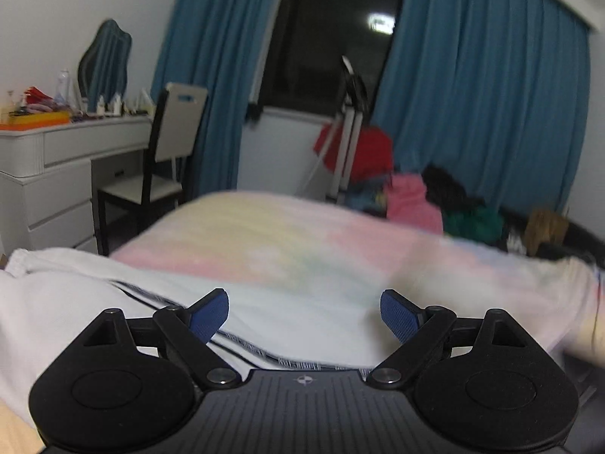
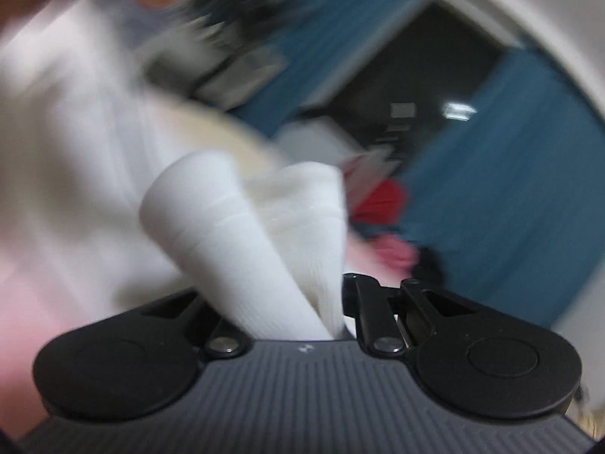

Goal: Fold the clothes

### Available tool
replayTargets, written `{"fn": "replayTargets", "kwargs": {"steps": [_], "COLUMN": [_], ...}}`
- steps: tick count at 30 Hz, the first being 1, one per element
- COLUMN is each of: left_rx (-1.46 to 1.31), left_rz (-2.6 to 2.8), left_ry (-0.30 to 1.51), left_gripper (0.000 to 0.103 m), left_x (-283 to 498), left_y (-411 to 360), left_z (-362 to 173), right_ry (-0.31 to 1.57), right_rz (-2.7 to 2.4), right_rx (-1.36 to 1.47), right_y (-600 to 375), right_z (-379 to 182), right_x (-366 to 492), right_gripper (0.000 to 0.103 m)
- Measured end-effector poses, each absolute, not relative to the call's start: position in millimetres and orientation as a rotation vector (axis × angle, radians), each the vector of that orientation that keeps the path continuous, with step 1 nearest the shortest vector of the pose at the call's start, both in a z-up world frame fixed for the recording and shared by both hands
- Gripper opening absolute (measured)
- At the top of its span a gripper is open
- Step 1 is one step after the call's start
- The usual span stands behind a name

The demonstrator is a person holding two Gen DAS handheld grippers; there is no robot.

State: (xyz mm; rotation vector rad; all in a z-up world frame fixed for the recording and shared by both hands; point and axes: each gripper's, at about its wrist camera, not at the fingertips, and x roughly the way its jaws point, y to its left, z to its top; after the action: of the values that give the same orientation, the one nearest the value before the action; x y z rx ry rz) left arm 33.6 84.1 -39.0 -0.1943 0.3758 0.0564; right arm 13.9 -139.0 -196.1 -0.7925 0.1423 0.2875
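Observation:
A white garment [image 1: 68, 302] with a dark patterned stripe lies on the pastel bedspread [image 1: 264, 242], spread under and in front of my left gripper [image 1: 304, 312]. That gripper hovers just above the cloth, open, its blue pads [image 1: 211, 314] wide apart with nothing between them. In the right wrist view my right gripper [image 2: 332, 302] is shut on a bunched white ribbed fold of the garment [image 2: 234, 234], which rises out of the jaws and hides the fingertips. This view is tilted and heavily blurred.
A pile of clothes, red [image 1: 359, 151], pink [image 1: 412, 204], green and black, sits at the bed's far right by blue curtains [image 1: 484, 94]. A white dresser [image 1: 60, 174] with clutter and a chair [image 1: 166, 159] stand at the left. A dark window [image 1: 332, 38] is behind.

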Motion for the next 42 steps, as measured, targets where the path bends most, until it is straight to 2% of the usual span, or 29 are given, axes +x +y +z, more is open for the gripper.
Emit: {"fn": "replayTargets", "kwargs": {"steps": [4, 11, 18, 20, 22, 23, 25, 27, 34, 36, 38, 42], "left_rx": [-0.215, -0.28, -0.277, -0.268, -0.271, -0.279, -0.296, -0.309, -0.344, -0.327, -0.305, -0.211], "left_rz": [0.041, 0.017, -0.017, -0.019, -0.024, -0.03, -0.039, -0.046, -0.055, -0.059, -0.072, -0.143], "left_ry": [0.393, 0.406, 0.441, 0.454, 0.463, 0.467, 0.477, 0.487, 0.517, 0.526, 0.538, 0.546], "left_gripper": [0.089, 0.089, 0.089, 0.089, 0.089, 0.089, 0.089, 0.089, 0.089, 0.089, 0.087, 0.082], "left_x": [30.5, 31.5, 38.3, 42.3, 43.9, 43.9, 43.4, 42.4, 41.5, 43.8, 46.4, 45.2], "left_y": [89.1, 99.5, 99.9, 100.5, 102.2, 103.8, 106.6, 108.6, 110.5, 104.6, 97.1, 71.6], "left_z": [-38.3, -41.7, -51.8, -54.6, -56.8, -57.6, -58.7, -59.4, -64.2, -68.4, -73.1, -81.1], "right_ry": [0.154, 0.136, 0.195, 0.227, 0.291, 0.318, 0.38, 0.429, 0.405, 0.406, 0.438, 0.485], "right_rz": [0.308, 0.28, 0.35, 0.371, 0.447, 0.481, 0.553, 0.621, 0.676, 0.577, 0.442, 0.295], "right_rx": [-0.879, -0.64, -0.734, -0.722, -0.667, -0.639, -0.554, -0.445, -0.13, -0.156, -0.207, -0.141], "right_y": [-134.9, -125.8, -108.9, -107.5, -113.8, -116.7, -127.7, -142.3, -184.6, -189.6, -193.3, -211.1], "right_z": [-220.6, -177.5, -202.1, -192.7, -179.2, -173.0, -155.7, -138.8, -92.0, -92.2, -94.7, -94.3], "right_x": [7.1, 14.8, 10.0, 8.6, 4.8, 2.9, -5.3, -12.4, -27.4, -29.5, -11.1, 15.9], "right_gripper": [0.013, 0.014, 0.016, 0.022, 0.042, 0.045, 0.06, 0.065, 0.065, 0.064, 0.058, 0.04]}}
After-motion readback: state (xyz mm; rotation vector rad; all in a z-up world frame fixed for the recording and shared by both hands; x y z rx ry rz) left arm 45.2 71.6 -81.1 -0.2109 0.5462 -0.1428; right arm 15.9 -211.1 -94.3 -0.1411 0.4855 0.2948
